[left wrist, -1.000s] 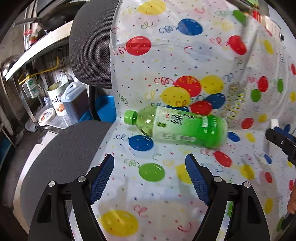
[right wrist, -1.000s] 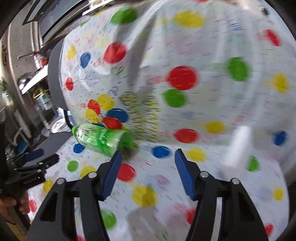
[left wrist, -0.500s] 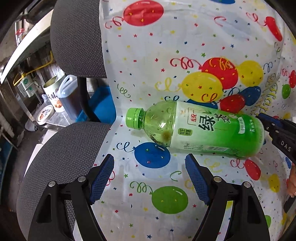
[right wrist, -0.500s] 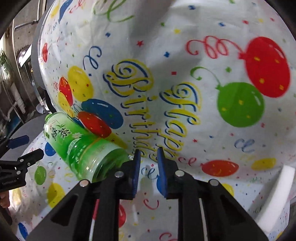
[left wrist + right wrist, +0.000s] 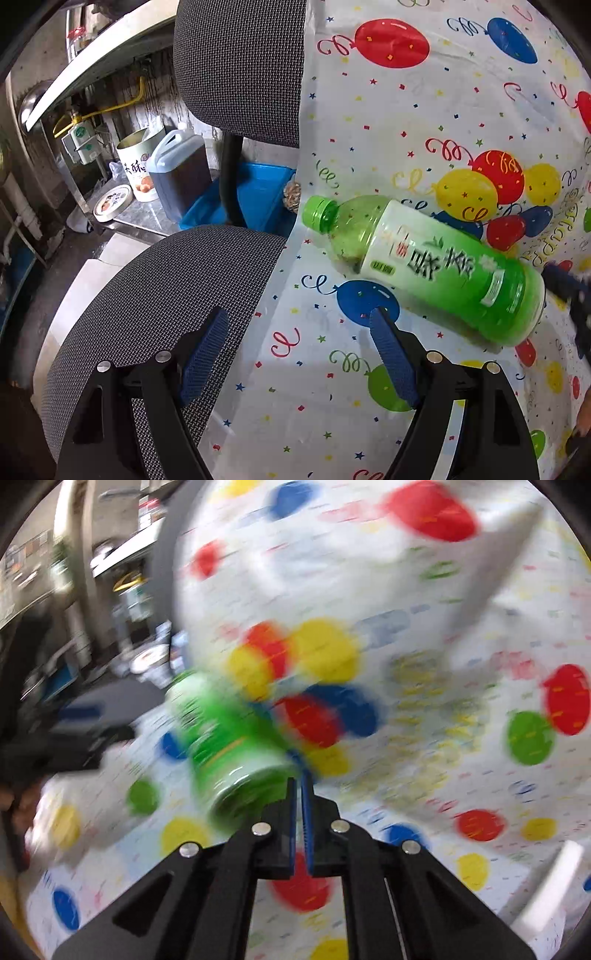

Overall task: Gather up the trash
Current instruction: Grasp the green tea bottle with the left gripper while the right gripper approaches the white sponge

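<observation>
Left wrist: ribbed blue fingers (image 5: pixel 391 362) apart; glossy green plastic bottle (image 5: pixel 424 266) lying on balloon-print sheet (image 5: pixel 406 110); right gripper (image 5: pixel 298 775) fingers together, empty.

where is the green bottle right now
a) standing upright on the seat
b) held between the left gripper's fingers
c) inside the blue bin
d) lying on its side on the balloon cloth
d: the green bottle lies on its side on the balloon cloth, ahead of the open left gripper and untouched by it.
</observation>
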Demonstrator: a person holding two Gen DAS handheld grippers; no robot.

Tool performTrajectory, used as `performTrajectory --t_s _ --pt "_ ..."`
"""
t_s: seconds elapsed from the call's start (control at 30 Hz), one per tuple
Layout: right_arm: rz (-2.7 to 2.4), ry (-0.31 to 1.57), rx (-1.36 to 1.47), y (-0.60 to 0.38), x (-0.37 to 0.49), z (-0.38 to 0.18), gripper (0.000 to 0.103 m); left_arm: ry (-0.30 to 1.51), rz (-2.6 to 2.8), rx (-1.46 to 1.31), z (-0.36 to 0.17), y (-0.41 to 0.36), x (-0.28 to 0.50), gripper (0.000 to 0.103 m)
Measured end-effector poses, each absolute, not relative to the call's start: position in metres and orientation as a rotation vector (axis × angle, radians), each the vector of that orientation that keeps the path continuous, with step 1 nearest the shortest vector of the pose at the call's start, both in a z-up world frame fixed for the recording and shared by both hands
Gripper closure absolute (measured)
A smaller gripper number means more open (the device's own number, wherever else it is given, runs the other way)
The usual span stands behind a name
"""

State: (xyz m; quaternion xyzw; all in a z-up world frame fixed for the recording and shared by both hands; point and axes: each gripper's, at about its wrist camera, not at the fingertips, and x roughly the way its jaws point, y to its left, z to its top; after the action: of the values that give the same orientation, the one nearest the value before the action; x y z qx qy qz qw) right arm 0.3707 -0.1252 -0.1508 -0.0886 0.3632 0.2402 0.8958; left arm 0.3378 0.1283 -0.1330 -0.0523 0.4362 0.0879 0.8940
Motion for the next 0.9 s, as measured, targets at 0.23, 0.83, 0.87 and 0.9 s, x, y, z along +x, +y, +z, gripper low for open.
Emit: performTrajectory --t_s 0.23,0.83,0.87,0.9 --pt "0.567 0.853 -0.092 -0.126 0.412 -0.175 0.099 0.923 0.143 -0.120 -0.141 0.124 0.354 0.024" --pt "0.938 0.857 -0.116 -0.111 0.289 -0.130 0.100 0.912 -0.062 -0.030 -0.127 0.095 0.302 0.054" --pt "0.939 0.858 -0.098 -0.109 0.282 -0.130 0.100 0.908 -0.099 -0.018 -0.123 0.090 0.295 0.053" --pt "0.929 0.863 -0.083 -0.113 0.277 -0.128 0.100 0.904 -0.131 -0.014 -0.121 0.087 0.290 0.050"
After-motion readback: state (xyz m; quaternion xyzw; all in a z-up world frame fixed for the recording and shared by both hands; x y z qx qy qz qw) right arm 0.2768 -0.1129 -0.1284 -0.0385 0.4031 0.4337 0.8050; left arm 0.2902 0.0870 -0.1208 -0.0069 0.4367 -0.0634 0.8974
